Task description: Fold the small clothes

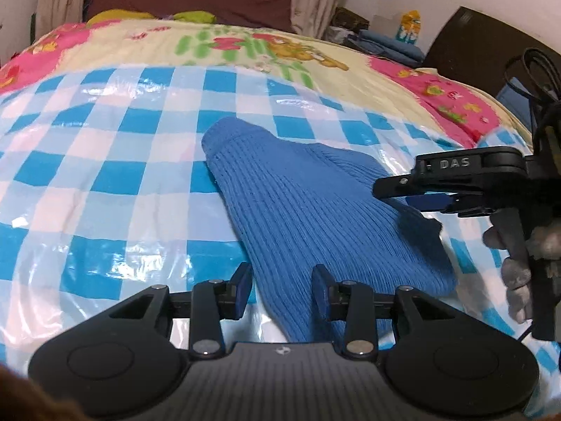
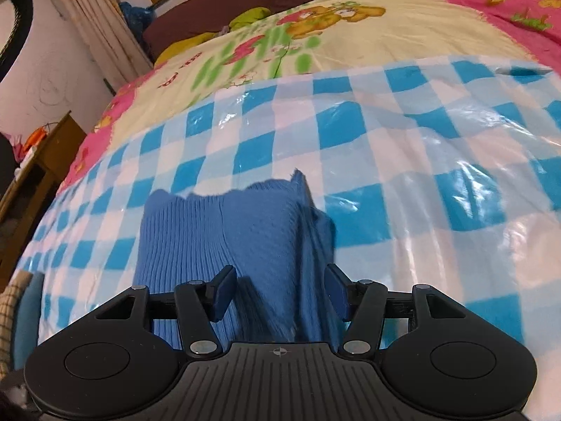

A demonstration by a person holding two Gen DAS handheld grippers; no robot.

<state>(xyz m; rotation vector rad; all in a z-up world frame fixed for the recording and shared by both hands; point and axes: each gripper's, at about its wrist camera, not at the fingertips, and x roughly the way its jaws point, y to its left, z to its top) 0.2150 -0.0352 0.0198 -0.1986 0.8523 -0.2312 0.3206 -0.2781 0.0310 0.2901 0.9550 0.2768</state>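
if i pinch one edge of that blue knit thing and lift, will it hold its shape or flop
Likely flop: the blue ribbed knit garment already drapes in soft folds, with a layer doubled over near the right gripper. It looks light, so one pinch should lift it. The checkered plastic sheet beneath is glossy and wrinkled, so a push may slide the garment rather than fold it.

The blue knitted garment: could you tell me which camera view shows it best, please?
The left wrist view: the blue knitted garment lies almost whole on the checked sheet, ribbed cuff included. The right wrist view shows only part of it, rumpled, running under the right gripper.
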